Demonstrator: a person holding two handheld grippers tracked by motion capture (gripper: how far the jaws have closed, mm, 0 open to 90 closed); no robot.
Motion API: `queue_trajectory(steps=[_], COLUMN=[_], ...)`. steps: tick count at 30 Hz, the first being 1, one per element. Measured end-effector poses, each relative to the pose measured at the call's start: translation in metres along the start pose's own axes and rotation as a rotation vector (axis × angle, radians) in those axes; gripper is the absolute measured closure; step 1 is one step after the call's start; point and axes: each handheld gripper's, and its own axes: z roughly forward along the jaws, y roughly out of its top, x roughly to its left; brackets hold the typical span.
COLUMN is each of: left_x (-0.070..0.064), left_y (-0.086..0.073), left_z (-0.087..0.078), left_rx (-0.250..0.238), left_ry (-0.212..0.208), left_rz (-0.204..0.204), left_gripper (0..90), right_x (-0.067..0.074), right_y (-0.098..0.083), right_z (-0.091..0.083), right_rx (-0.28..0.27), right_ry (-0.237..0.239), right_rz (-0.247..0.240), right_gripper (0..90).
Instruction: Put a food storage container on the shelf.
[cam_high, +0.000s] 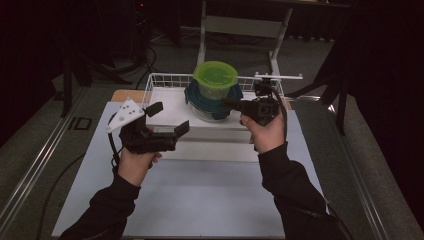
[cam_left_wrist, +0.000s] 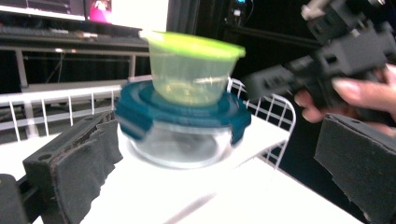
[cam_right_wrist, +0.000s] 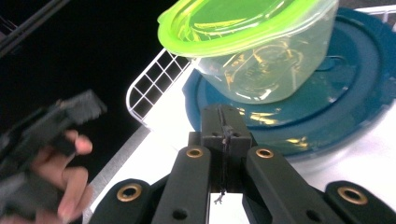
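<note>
Green-lidded tub (cam_high: 215, 79) sits just ahead of the closed right gripper (cam_high: 226, 103); left gripper (cam_high: 169, 119) gapes, well apart

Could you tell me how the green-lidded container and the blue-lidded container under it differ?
The green-lidded container is smaller and sits on top; the blue-lidded container is wider and rests on the white surface inside the wire basket. The upper one's lid is a plain lime rim, the lower one's dark teal with side clips. Both are round, with see-through bodies, lidded and seemingly empty.
</note>
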Motion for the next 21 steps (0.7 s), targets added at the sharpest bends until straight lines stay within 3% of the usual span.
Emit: queue_trajectory(steps=[8,15,21], left_x=[-0.013,-0.015,-0.016], left_y=[-0.016,-0.016,-0.020], left_z=[-0.004,-0.005,-0.005], left_rx=[0.006,0.008,0.012], left_ry=[0.006,0.002,0.002], left_rz=[0.075,0.078,0.083], left_gripper=[0.4,0.4,0.4], right_x=[-0.010,-0.019,-0.018], right_y=[0.007,0.014,0.012], right_z=[0.011,0.009,0.005], right_rx=[-0.017,-0.044,-0.053], right_ry=[-0.033,-0.070,-0.080], right_rz=[0.039,0.058,0.047], right_gripper=[89.9,89.8,89.7])
